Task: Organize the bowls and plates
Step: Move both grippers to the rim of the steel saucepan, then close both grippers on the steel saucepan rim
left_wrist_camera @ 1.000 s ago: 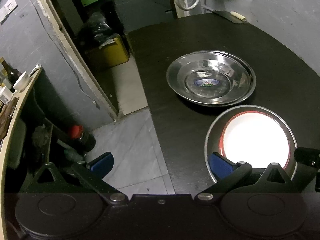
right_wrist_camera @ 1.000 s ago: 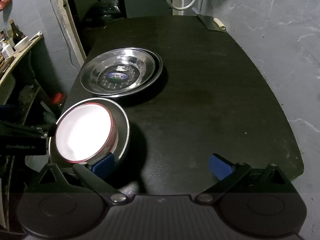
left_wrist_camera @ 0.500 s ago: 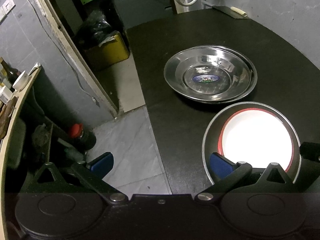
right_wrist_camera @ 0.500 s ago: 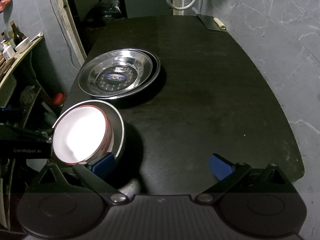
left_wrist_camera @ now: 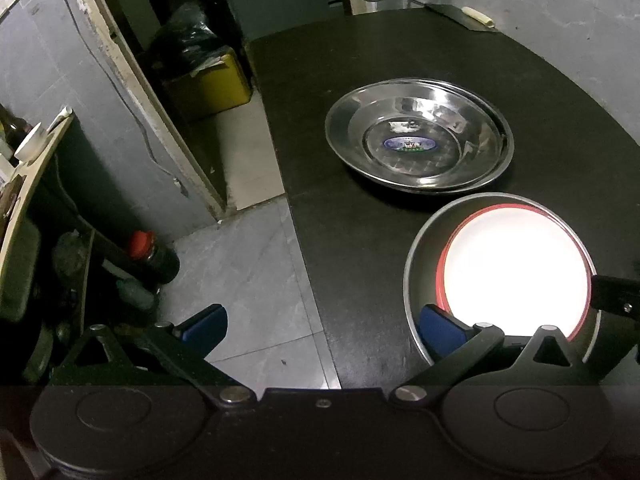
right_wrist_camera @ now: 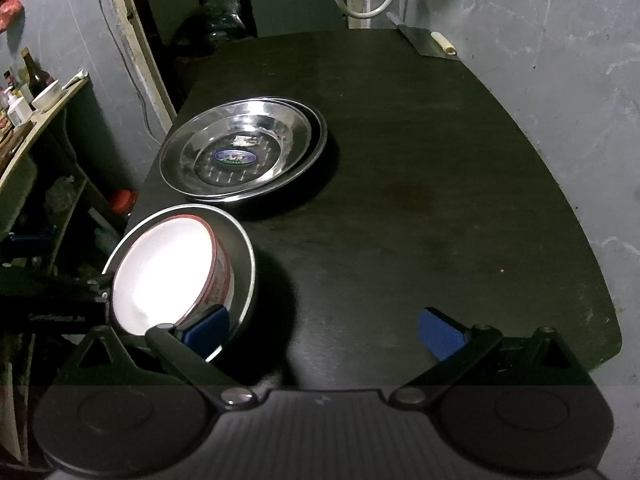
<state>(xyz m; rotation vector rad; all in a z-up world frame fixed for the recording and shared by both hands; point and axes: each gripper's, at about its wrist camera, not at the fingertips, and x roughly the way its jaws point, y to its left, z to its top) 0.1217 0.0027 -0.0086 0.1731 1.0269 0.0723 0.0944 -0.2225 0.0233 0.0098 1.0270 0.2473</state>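
Note:
A white bowl with a red rim (left_wrist_camera: 516,272) sits inside a steel bowl (left_wrist_camera: 416,264) at the near left corner of the black table (right_wrist_camera: 420,184). The pair also shows in the right wrist view, white bowl (right_wrist_camera: 164,276) in steel bowl (right_wrist_camera: 244,276). Behind them lie stacked steel plates (left_wrist_camera: 416,136), also in the right wrist view (right_wrist_camera: 240,152). My left gripper (left_wrist_camera: 320,324) is open, its right finger over the steel bowl's near rim. My right gripper (right_wrist_camera: 324,324) is open, its left finger at the bowls' right side.
A cleaver (right_wrist_camera: 428,40) lies at the table's far right edge. Left of the table is tiled floor (left_wrist_camera: 248,272), a yellow box (left_wrist_camera: 208,84), a red-capped jar (left_wrist_camera: 148,256) and a shelf with bottles (right_wrist_camera: 24,96). A grey wall (right_wrist_camera: 560,60) runs on the right.
Both grippers have drawn back and shifted slightly, so the bowls and plates sit a little lower or farther left in the views. Both grippers stay open.

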